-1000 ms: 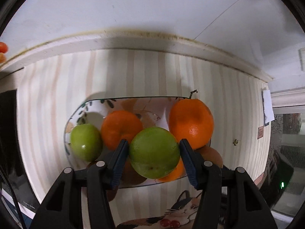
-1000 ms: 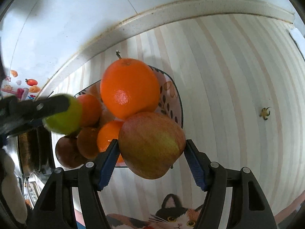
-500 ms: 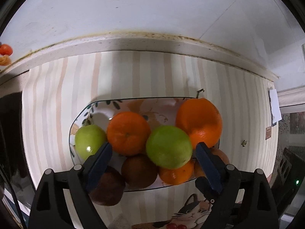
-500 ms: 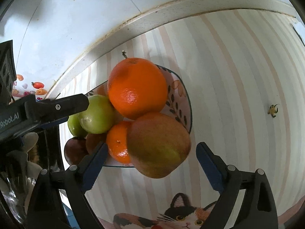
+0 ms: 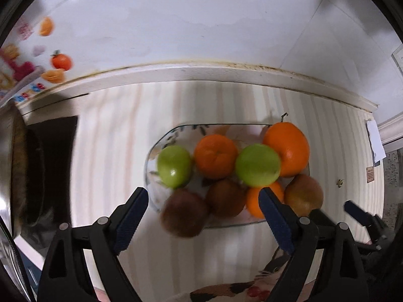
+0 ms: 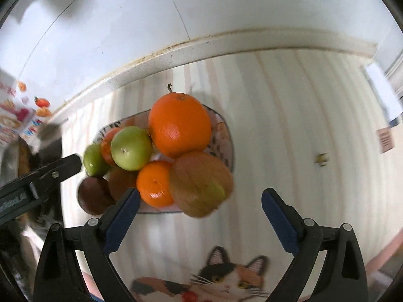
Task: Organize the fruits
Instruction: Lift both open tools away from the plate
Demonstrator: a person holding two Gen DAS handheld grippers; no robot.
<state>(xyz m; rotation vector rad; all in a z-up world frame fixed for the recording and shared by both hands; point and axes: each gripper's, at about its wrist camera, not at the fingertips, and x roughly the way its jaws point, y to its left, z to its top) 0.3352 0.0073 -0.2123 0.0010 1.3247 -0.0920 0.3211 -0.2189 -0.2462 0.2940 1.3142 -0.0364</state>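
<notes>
Hovering over heaped plate (image 5: 161, 148): left tongs (image 5: 202, 219), right tongs (image 6: 199, 217) released, emptied. Reddish apple (image 6: 201, 183) overhung rim at 5 o'clock; risked rolling off.

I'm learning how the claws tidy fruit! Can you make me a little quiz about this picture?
1. True or false: the left claw is squeezing a green apple.
2. How many green apples are on the plate? A) one B) two C) four
3. Fill in: the biggest orange sits at the plate's ____ end, by the wall.

Key:
1. False. Both the left claw and the right claw are open and hold nothing.
2. B: one green apple and another.
3. Far.
</notes>
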